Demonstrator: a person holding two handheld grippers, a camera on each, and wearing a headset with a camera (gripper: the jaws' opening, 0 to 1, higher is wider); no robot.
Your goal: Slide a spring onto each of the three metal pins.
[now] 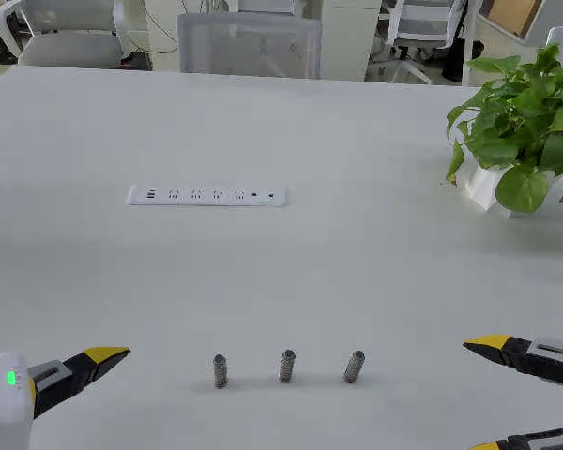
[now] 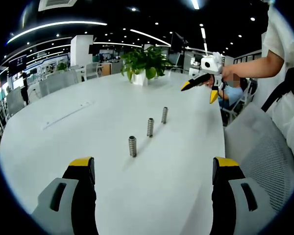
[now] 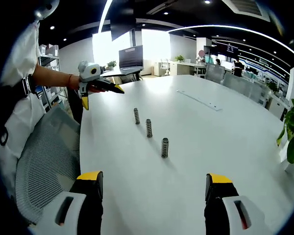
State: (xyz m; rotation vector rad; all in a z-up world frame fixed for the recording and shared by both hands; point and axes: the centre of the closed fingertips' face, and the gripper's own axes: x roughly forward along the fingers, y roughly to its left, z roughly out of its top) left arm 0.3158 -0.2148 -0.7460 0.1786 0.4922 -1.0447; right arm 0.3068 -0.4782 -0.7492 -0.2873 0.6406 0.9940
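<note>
Left gripper view: left gripper (image 2: 154, 169) spread wide and empty. Three upright pins (image 2: 150, 127), each sleeved in a coiled spring (image 2: 132, 146), stand in a row ahead of its jaws on the white table (image 2: 63, 142).

Right gripper view: right gripper (image 3: 154, 183) also spread and empty, with the row ahead.

Head view: the pins stand between both grippers, touching neither.

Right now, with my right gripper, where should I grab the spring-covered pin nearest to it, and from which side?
I'd pinch the rightmost pin around its upper coils, bringing the open right gripper in level from the right. It stands upright at the row's end, with bare table on that side and the middle pin on the other.
</note>
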